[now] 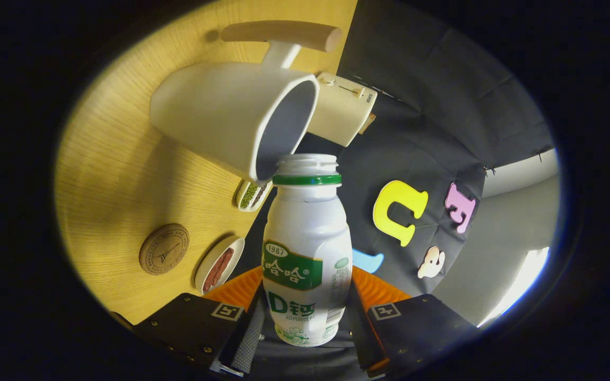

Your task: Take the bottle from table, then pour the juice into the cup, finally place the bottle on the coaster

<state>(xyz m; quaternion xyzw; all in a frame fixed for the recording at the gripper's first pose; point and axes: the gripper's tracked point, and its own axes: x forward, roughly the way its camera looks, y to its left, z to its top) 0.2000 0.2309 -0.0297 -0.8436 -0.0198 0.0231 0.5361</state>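
Clamped between both fingers of my gripper (pixel 305 323), the yogurt-drink bottle (pixel 306 248) is tipping its open mouth just at the white cup's (pixel 231 114) rim ahead, so I'm pouring, judging by the tilt.

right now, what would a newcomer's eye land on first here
First, the white bottle with its green neck ring, clamped between the gripper fingers and tipped so its open mouth meets the rim of the white cup. Next, the round wooden coaster on the yellow table, beside the cup.
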